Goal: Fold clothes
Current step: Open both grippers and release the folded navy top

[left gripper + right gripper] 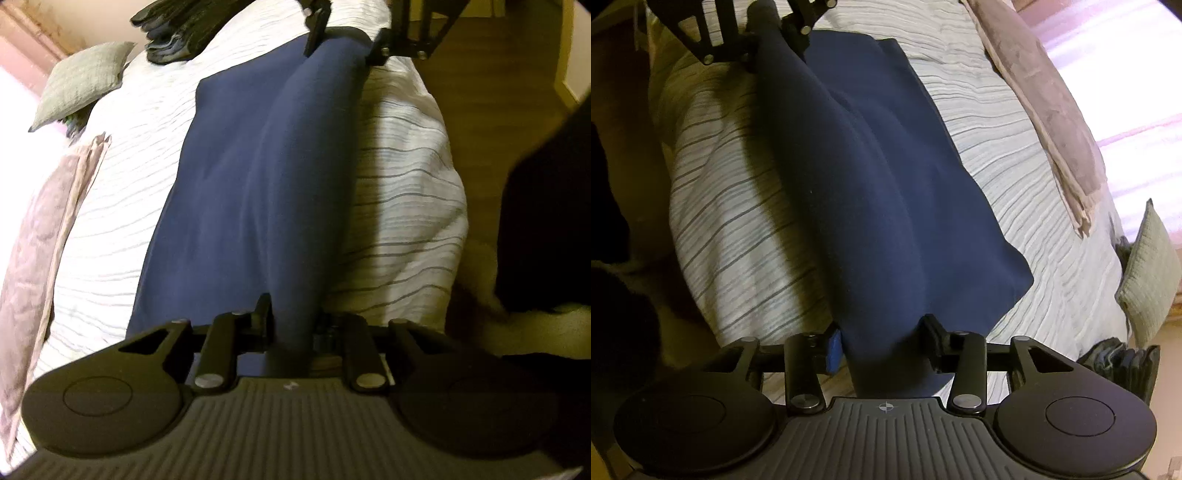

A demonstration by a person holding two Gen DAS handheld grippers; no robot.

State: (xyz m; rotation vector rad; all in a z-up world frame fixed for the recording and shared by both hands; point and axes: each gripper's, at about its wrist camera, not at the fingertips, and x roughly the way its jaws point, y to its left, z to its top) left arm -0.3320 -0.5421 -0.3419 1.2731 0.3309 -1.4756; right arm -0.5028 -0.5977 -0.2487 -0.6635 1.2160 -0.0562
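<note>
On the striped bedspread (122, 206), a navy garment (240, 192) is lying stretched between two grippers.

Left gripper (291, 325) is pinching one end of its raised fold at 6 o'clock, jaws closed tight on cloth; right gripper (882, 343) is clamping the opposite end likewise, appearing at 12 o'clock in the left view. Folded dark clothes (173, 29) are sitting at 11 o'clock, beside a grey-green cushion (81, 81).
</note>
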